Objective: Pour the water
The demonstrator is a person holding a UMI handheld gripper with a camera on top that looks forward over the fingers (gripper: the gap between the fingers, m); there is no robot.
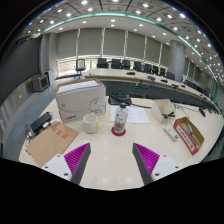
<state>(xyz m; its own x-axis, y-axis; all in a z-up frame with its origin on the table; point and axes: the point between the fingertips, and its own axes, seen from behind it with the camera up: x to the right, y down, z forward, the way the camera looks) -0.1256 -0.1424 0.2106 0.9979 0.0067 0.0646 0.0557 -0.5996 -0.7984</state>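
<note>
My gripper (111,158) hangs wide open above the table (110,165), holding nothing. Ahead stand a bottle (120,121) and white cup (91,122).

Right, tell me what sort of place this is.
Most likely a conference or meeting room. Long curved desks with rows of black chairs fill the back, under a ceiling of recessed lights. The open gripper hangs over a pale table bearing a white box.
</note>
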